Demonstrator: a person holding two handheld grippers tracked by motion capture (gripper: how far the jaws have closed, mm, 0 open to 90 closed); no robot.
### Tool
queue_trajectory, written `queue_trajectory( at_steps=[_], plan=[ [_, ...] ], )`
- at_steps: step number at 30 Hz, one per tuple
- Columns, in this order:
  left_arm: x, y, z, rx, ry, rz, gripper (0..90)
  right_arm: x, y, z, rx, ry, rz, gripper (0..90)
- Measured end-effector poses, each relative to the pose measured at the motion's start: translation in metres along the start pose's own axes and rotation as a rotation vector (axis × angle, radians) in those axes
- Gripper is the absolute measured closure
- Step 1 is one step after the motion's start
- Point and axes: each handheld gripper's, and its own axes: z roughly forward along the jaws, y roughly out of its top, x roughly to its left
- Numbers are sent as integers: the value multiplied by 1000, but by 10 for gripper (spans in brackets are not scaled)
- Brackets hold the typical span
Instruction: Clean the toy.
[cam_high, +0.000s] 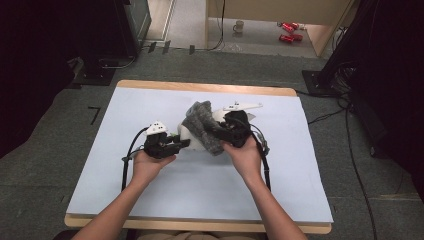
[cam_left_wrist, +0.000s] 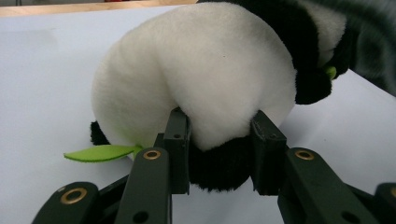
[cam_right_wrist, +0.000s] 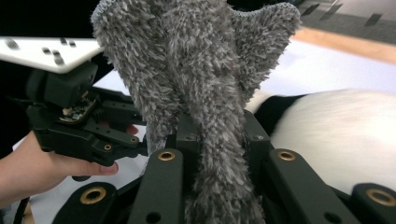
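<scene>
A black-and-white panda plush (cam_left_wrist: 205, 74) lies on the pale table mat (cam_high: 150, 180), with a green felt leaf (cam_left_wrist: 100, 152) sticking out at its lower left. My left gripper (cam_left_wrist: 222, 144) pinches the plush's rounded underside, and white and black fur bulges between the jaws. From above, the left gripper (cam_high: 183, 143) comes at the plush (cam_high: 187, 132) from the left. My right gripper (cam_right_wrist: 217, 135) is shut on a grey fuzzy cloth (cam_right_wrist: 196, 70) that stands up above the jaws. Seen from above, the cloth (cam_high: 202, 125) drapes over the plush beside the right gripper (cam_high: 221, 133).
The mat covers a wooden table whose edge (cam_high: 200, 87) shows at the back. On the floor beyond it are a mug (cam_high: 239, 26) and red cans (cam_high: 289, 30). Dark equipment stands at both sides, and cables (cam_high: 350, 150) run over the carpet to the right.
</scene>
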Motion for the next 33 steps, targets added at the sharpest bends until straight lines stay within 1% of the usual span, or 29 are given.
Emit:
queue_trajectory(
  at_steps=[1, 2, 3, 5, 7, 8, 10, 11, 13, 14, 16, 17, 18, 19, 21, 22, 24, 25, 26, 27, 29, 30, 31, 33],
  plan=[
    [-1, 0, 0, 0, 0, -4, 654, 0, 0, 0, 0, 0, 0, 750],
    [-1, 1, 0, 0, 2, -5, 653, 4, -4, 11, 24, -2, -1, 748],
    [-2, 1, -1, -3, -1, -11, 653, 4, -4, 11, 24, -2, -1, 748],
    [-3, 2, -1, -9, -11, -24, 653, 7, -9, 23, 49, -14, -14, 748],
    [-4, 2, 0, 16, 2, -27, 655, 8, -16, 33, 67, -29, -24, 743],
    [-2, 0, 1, 16, -3, -31, 656, 4, -20, 38, 60, -28, -29, 741],
    [-1, 0, 1, 20, 0, -22, 657, 2, -20, 38, 63, -27, -27, 740],
    [-2, 1, 1, 24, 5, -23, 659, 1, -20, 38, 64, -33, -36, 740],
    [-1, 1, 2, 32, 14, -16, 663, -2, -20, 36, 72, -79, -64, 740],
    [-1, 1, 2, 34, 9, -17, 663, -4, -19, 34, 78, -97, -74, 743],
    [0, 1, 3, 40, 4, -8, 663, -12, -19, 28, 88, -103, -54, 753],
    [-1, 2, 3, 43, 3, -6, 663, -12, -19, 28, 88, -103, -54, 753],
    [-1, 2, 4, 45, 1, -10, 663, -13, -19, 27, 89, -110, -58, 753],
    [0, 2, 4, 46, 1, -13, 662, -14, -19, 24, 91, -121, -73, 754],
    [2, 3, 4, 51, -3, -33, 662, -15, -19, 20, 86, -129, -81, 755],
    [3, 4, 3, 55, -2, -38, 662, -18, -17, 13, 78, -139, -72, 756],
    [5, 4, 3, 56, -6, -49, 662, -19, -16, 11, 73, -140, -70, 756],
    [6, 4, 3, 56, -8, -55, 662, -22, -15, 8, 64, -140, -60, 756],
    [7, 4, 2, 56, -11, -63, 662, -27, -14, 1, 51, -144, -40, 756],
    [7, 4, 2, 56, -11, -63, 662, -27, -14, 1, 51, -144, -40, 756],
    [9, 5, 2, 54, -11, -71, 662, -34, -13, -7, 31, -154, -23, 756],
    [9, 5, 2, 57, -12, -74, 662, -40, -12, -14, 18, -165, -4, 755],
    [10, 5, 2, 55, -12, -78, 662, -40, -12, -14, 18, -165, -4, 755],
    [11, 5, 2, 56, -16, -78, 662, -49, -13, -21, -1, -172, 25, 755]
  ],
)
